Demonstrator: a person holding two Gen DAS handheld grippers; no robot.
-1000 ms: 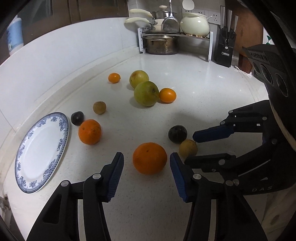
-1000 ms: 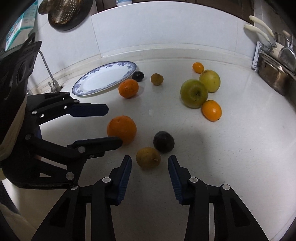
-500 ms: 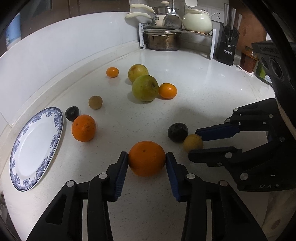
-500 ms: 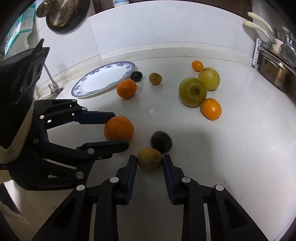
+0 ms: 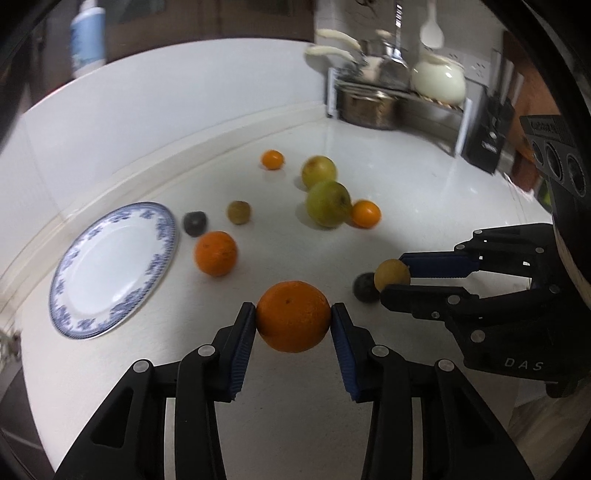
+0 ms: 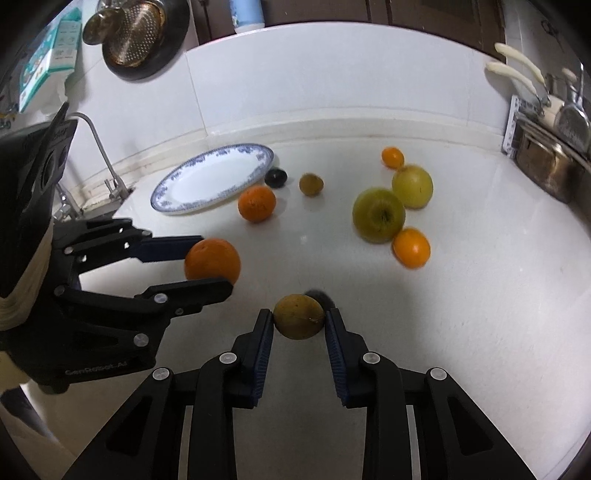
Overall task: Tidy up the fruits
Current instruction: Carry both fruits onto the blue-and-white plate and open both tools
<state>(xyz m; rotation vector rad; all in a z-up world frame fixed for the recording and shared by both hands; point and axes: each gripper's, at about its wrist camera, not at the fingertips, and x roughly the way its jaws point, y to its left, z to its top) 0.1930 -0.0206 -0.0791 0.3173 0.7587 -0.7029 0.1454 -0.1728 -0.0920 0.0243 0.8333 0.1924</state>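
Note:
My left gripper is shut on a large orange and holds it above the white counter; it also shows in the right wrist view. My right gripper is shut on a small yellow-brown fruit, seen too in the left wrist view. A dark round fruit lies just beyond it. A blue-and-white plate lies to the left, bare. A second orange, a dark fruit, a small brown fruit, two green apples and two small oranges lie scattered behind.
A rack with pots and a white kettle stands at the back right corner, with a knife block beside it. A tap and sink edge lie left of the plate. A strainer hangs on the wall.
Both grippers have closed on their fruits and lifted them off the counter: the left with the large orange, the right with the small yellow-brown fruit. The dark fruit stays on the counter.

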